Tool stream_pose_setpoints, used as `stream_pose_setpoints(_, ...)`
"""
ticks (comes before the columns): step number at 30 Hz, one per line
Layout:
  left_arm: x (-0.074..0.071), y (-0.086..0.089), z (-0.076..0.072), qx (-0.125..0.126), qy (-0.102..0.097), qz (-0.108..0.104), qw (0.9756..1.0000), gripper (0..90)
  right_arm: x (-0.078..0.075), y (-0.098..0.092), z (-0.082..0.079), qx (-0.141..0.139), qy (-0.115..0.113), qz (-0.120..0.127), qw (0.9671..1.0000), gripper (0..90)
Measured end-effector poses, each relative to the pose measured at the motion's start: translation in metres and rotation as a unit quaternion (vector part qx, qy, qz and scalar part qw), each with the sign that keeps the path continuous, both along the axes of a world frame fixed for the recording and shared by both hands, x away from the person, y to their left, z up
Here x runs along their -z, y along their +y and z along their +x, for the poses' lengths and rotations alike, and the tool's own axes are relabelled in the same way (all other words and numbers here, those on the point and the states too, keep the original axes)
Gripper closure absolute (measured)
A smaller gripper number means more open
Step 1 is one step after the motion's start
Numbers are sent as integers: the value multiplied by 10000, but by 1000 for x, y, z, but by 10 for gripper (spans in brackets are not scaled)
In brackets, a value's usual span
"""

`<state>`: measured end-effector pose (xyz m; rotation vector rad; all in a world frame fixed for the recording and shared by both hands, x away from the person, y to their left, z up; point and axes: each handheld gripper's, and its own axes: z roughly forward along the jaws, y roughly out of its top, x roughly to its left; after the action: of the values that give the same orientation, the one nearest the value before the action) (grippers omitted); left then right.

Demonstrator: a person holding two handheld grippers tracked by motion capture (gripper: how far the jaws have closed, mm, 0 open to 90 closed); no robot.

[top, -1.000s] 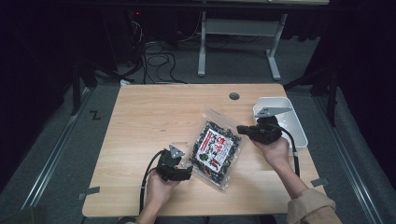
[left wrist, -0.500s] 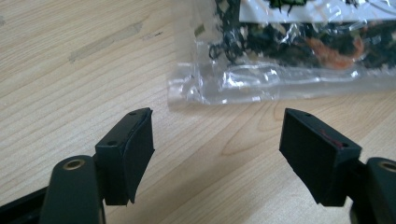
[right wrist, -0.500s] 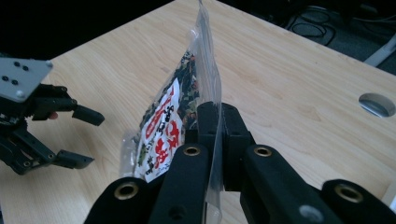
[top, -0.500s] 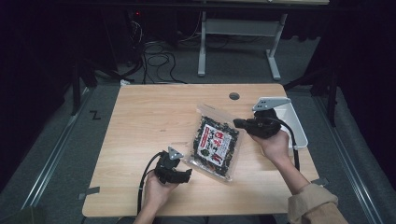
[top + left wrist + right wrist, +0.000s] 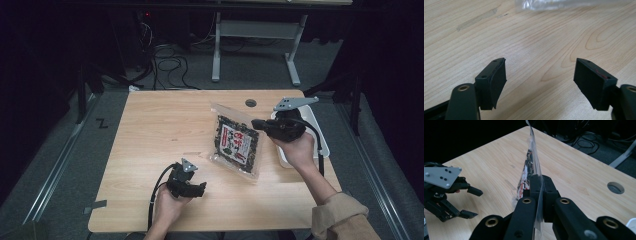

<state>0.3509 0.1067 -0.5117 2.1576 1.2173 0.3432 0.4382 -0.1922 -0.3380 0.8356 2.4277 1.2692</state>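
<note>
My right gripper (image 5: 256,123) has its jaws clamped on the edge of the clear plastic bag of dark dried food with a red-and-white label (image 5: 237,140), held up above the light wooden table (image 5: 150,130), while my left gripper (image 5: 200,189) rests low nearby, jaws spread wide and empty.

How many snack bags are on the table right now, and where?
1. The snack bag sits right of the table's centre, its clear edge pinched in the shut right gripper. The open left gripper waits near the front edge. No other bag visible.
</note>
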Motion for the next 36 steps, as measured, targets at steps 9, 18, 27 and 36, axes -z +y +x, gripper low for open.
stream_pose_setpoints(9, 1, -1, 0, -25, -9, 33, 10000, 265, -16, -6, -2, 79, -148, -26, 9999, 900)
stream_pose_setpoints(18, 2, -3, 0, -27, -70, 85, 9999, 266, -29, -16, -2, 211, -236, 89, 9995, 900)
stream_pose_setpoints(27, 3, -5, 0, -17, -77, 134, 9999, 266, -42, -28, 1, 393, -361, 147, 9985, 900)
stream_pose_setpoints(36, 2, -5, -1, -7, -104, 119, 9999, 267, -49, -35, 7, 632, -433, 142, 9970, 900)
